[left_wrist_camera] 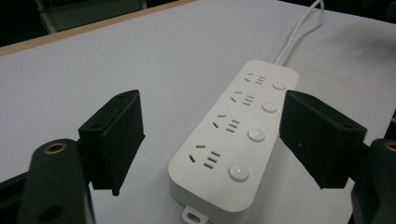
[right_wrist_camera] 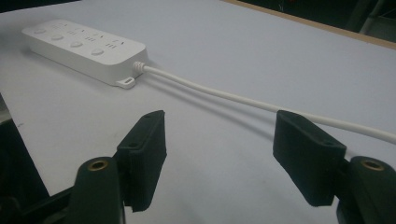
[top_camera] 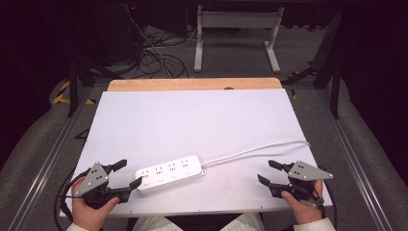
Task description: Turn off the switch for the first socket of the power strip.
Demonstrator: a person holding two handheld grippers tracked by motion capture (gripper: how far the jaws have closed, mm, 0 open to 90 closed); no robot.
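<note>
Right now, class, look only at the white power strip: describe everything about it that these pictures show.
The power strip is a white, smooth, plastic-looking bar with rounded corners. It carries four socket groups, each with a round button beside it, and a small mounting tab at each end. It lies flat, face up, on the white table near the front edge. A white cable runs from one end toward the table's right side. Nothing is plugged in. The left gripper's open jaws sit by its other end.

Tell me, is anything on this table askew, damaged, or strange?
Nothing stands out. The white power strip lies flat on the white table, slightly diagonal, apparently intact, with nothing plugged in. Its cable runs off the right edge. Both grippers, left and right, are open and hold nothing.
</note>
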